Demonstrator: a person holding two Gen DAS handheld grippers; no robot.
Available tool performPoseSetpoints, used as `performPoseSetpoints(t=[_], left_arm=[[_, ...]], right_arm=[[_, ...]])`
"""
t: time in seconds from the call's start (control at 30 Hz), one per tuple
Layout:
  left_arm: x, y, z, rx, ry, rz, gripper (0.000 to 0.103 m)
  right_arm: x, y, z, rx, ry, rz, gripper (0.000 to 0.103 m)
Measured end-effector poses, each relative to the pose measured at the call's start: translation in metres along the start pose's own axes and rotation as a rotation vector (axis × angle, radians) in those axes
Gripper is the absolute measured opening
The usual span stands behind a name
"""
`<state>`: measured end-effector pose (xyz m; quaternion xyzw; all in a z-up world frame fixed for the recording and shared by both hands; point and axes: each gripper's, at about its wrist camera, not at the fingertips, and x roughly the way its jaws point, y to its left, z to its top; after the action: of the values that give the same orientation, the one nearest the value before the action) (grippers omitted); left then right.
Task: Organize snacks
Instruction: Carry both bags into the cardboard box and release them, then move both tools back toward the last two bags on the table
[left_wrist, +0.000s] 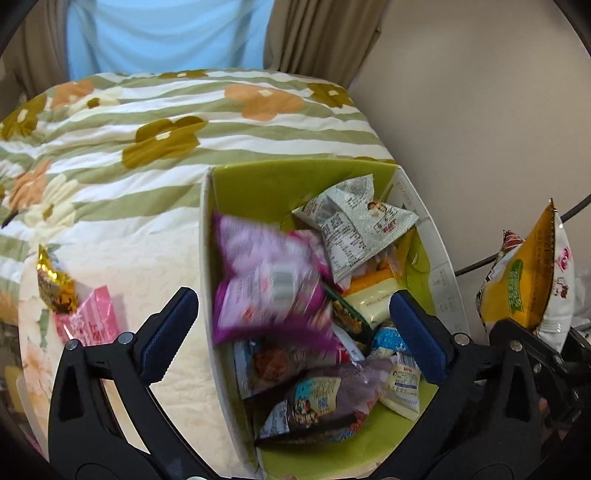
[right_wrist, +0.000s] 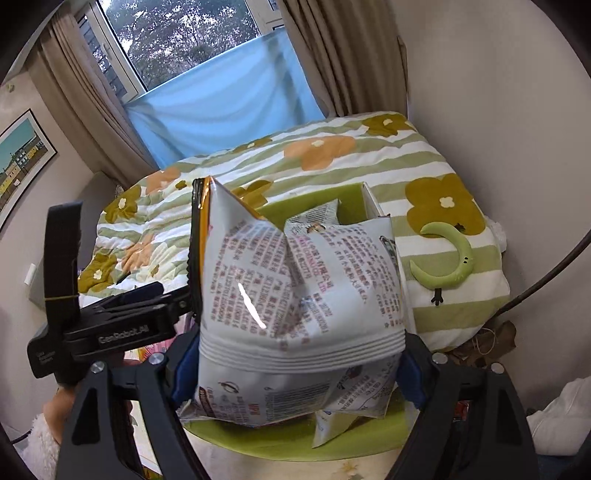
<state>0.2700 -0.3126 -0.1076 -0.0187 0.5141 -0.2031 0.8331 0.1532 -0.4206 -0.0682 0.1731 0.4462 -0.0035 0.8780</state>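
A white box with a green lining (left_wrist: 236, 184) sits on the bed and holds several snack packets. My left gripper (left_wrist: 291, 325) is open above the box. A purple snack bag (left_wrist: 266, 280) is blurred between the fingers, over the box, not gripped. My right gripper (right_wrist: 295, 373) is shut on a large white and yellow chip bag (right_wrist: 295, 280), held upright over the box's near edge (right_wrist: 295, 439). The chip bag also shows at the right of the left wrist view (left_wrist: 532, 284). A pink packet (left_wrist: 92, 317) and a gold-wrapped snack (left_wrist: 55, 280) lie on the bed left of the box.
The bed has a floral green-striped quilt (left_wrist: 147, 129). A green moon-shaped plush (right_wrist: 447, 258) lies on the bed right of the box. A wall runs along the right side (right_wrist: 498, 110). Curtains and a window stand behind the bed (right_wrist: 207, 44).
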Motion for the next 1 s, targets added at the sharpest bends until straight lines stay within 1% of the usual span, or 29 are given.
performPoseSetpoints(t=[0.1, 0.2, 0.33, 0.4, 0.47, 0.57, 0.6, 0.63, 0.67, 0.8, 0.9, 1.0], left_arm=[[-0.011, 0.007, -0.014, -0.023, -0.001, 0.002, 0.102], [-0.025, 0.014, -0.028, -0.028, -0.011, 0.025, 0.102], [-0.036, 0.023, -0.038, -0.017, -0.017, 0.057, 0.102], [-0.039, 0.026, -0.04, -0.015, -0.017, 0.067, 0.102], [-0.04, 0.026, -0.042, -0.016, -0.018, 0.072, 0.102], [-0.039, 0.027, -0.043, -0.015, -0.009, 0.079, 0.102], [-0.037, 0.027, -0.044, -0.015, -0.001, 0.078, 0.102], [-0.035, 0.027, -0.046, -0.015, 0.005, 0.078, 0.102], [-0.034, 0.027, -0.048, -0.017, 0.009, 0.079, 0.102], [-0.031, 0.03, -0.057, -0.026, 0.021, 0.091, 0.102], [-0.03, 0.03, -0.063, -0.033, 0.027, 0.094, 0.102], [-0.033, 0.029, -0.066, -0.043, 0.019, 0.09, 0.102]], right_arm=[[0.002, -0.002, -0.003, -0.009, 0.007, 0.013, 0.082], [0.003, 0.001, -0.004, -0.014, 0.009, 0.018, 0.082], [0.014, 0.001, 0.002, -0.023, 0.015, 0.011, 0.084], [0.023, 0.002, 0.008, -0.03, 0.033, 0.011, 0.084], [0.031, 0.004, 0.011, -0.042, 0.043, 0.007, 0.084], [0.048, 0.004, 0.013, -0.058, 0.069, -0.023, 0.085], [0.054, 0.003, 0.013, -0.058, 0.073, -0.034, 0.088], [0.057, 0.002, 0.013, -0.059, 0.073, -0.039, 0.095], [0.06, 0.001, 0.012, -0.064, 0.07, -0.05, 0.097], [0.059, 0.0, 0.005, -0.096, 0.048, -0.056, 0.098], [0.058, 0.0, -0.002, -0.124, 0.055, -0.071, 0.098], [0.055, -0.002, -0.008, -0.121, 0.062, -0.048, 0.098]])
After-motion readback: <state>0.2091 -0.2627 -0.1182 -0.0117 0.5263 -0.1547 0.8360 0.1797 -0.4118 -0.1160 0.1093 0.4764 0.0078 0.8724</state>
